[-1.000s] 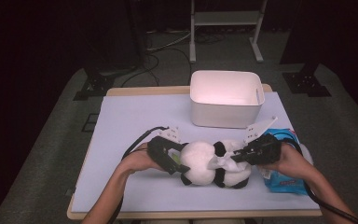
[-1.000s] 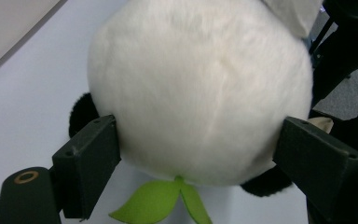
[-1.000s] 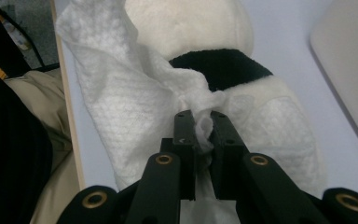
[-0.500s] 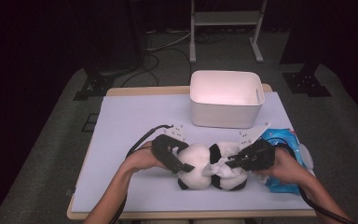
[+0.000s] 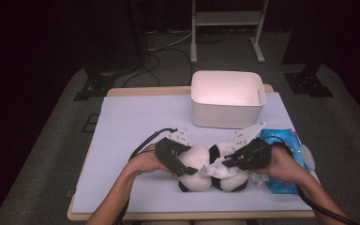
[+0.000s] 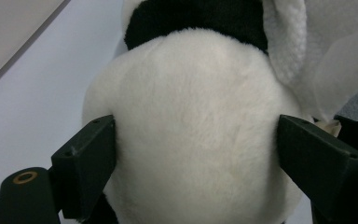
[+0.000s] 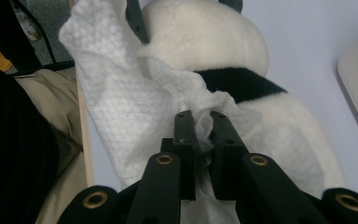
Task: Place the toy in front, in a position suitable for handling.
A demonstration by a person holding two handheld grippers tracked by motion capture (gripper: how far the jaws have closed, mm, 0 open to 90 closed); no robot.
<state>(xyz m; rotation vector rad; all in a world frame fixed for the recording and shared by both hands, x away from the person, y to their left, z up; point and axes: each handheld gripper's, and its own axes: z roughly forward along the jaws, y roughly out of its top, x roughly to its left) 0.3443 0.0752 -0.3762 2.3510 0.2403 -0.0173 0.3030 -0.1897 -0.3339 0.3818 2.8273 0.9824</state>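
**Plush panda held, wipe pinched**

One fluffy, rounded black-and-white panda (image 6: 196, 140) sits clamped between the left gripper (image 6: 196, 163) fingers. One thin, quilted white wipe (image 7: 121, 102), crumpled, is pinched between the right gripper (image 7: 201, 126) fingers, draped over the panda on the surface (image 5: 131, 122).

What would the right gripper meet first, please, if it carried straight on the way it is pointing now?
Probably the plush panda: the right gripper, shut on the white wipe, points straight at it.
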